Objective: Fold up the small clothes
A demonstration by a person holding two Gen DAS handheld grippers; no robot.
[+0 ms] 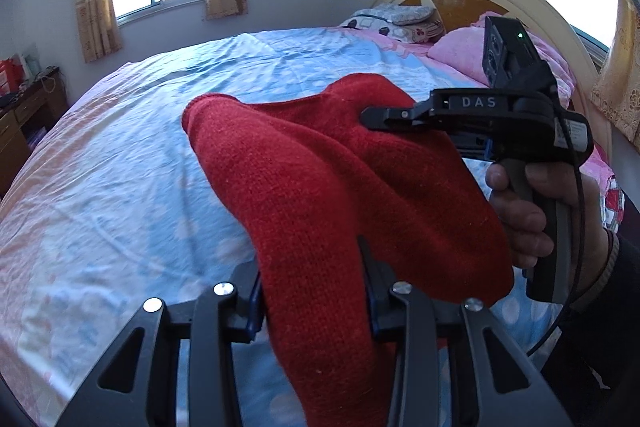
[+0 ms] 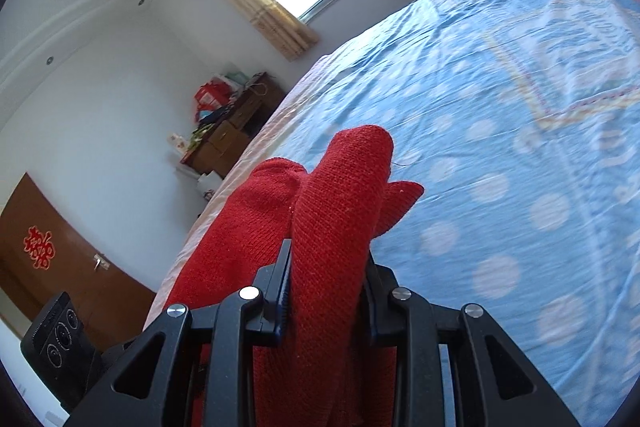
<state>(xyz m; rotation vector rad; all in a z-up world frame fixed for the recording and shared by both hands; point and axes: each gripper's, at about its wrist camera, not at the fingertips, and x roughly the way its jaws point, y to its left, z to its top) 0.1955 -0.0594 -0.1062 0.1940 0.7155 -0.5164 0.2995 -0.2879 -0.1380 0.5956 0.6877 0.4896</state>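
Both claws, left [image 1: 316,291] and right [image 2: 326,287], clamp thick folds of one red knit garment [image 1: 320,187], lifted above the wrinkled blue dotted sheet [image 1: 120,167]; its shape is probably a sweater.

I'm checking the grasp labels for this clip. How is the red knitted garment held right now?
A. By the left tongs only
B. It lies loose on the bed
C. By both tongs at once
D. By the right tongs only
C: the red knitted garment is pinched in the left tongs and in the right tongs, lifted above the bed.
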